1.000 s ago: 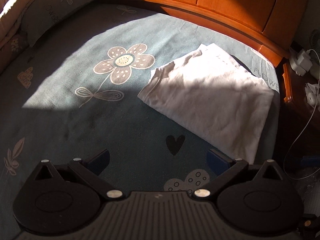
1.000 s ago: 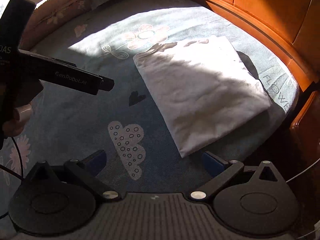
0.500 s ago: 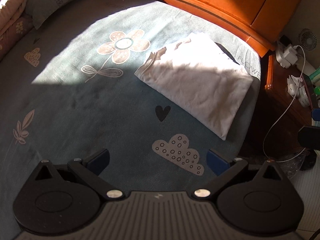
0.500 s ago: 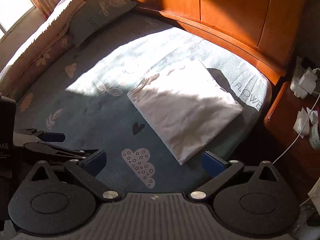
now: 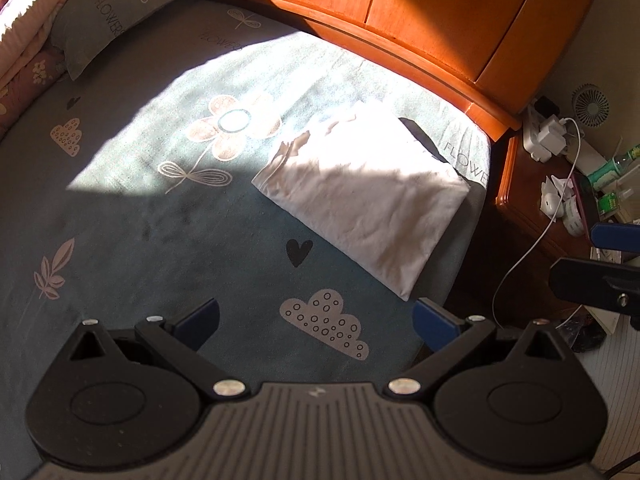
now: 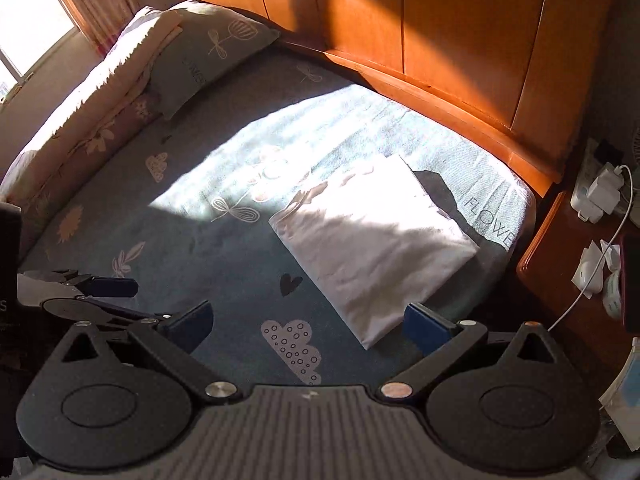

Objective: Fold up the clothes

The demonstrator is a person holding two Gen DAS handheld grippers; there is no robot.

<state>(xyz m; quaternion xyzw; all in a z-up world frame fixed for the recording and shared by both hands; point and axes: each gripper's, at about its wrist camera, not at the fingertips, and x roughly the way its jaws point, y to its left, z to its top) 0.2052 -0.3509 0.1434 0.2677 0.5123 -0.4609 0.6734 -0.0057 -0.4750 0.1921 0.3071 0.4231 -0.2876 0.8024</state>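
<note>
Both my grippers, left (image 5: 316, 320) and right (image 6: 308, 320), gape empty above the bed (image 5: 160, 240); the folded cloth (image 5: 364, 196) lies near its right edge.

The word "FLOWER" is printed in dark capitals on the grey-green pillow (image 5: 116, 12) at far left, and again on the bed sheet (image 5: 132, 216) just beyond it near the headboard. A third print on the sheet's right edge, beside the folded white cloth (image 5: 368, 196), reads "FLOWE", its end cut off.
</note>
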